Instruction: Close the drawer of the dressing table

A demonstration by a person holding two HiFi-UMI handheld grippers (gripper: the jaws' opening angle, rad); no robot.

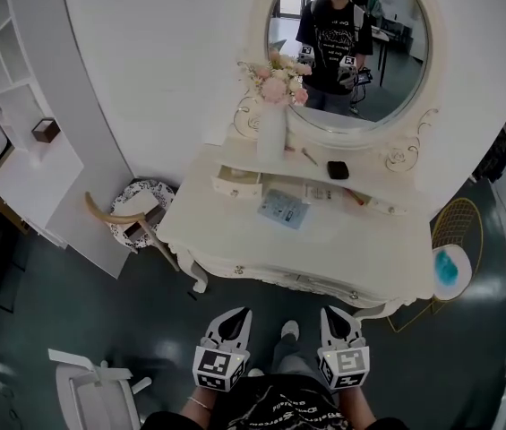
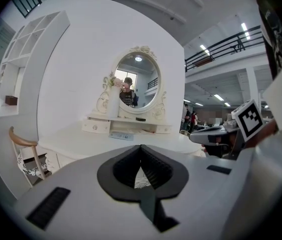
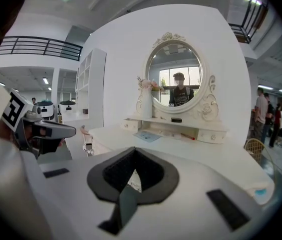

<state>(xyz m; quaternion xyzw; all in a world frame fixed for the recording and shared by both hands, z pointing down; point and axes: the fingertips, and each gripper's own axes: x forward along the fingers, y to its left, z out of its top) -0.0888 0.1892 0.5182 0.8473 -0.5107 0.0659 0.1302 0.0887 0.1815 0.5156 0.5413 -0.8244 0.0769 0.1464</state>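
The white dressing table [image 1: 235, 231] with an oval mirror [image 1: 351, 43] stands ahead of me. At the left end of its upper shelf a small drawer [image 1: 237, 182] sticks out forward; it also shows in the left gripper view as the small drawer [image 2: 95, 127]. A long front drawer [image 1: 297, 280] runs under the tabletop edge. My left gripper [image 1: 236, 315] and right gripper [image 1: 335, 313] hang side by side near my body, short of the table's front edge and touching nothing. Both are shut and empty, as the left gripper [image 2: 141, 147] and right gripper [image 3: 134, 149] show in their own views.
On the table are a white vase of flowers [image 1: 273, 119], a blue sheet [image 1: 284, 208] and a small black object [image 1: 338, 170]. A wooden-backed stool [image 1: 132, 215] stands at the table's left, a gold wire side table [image 1: 454, 267] at its right, a white chair [image 1: 91, 392] near my left.
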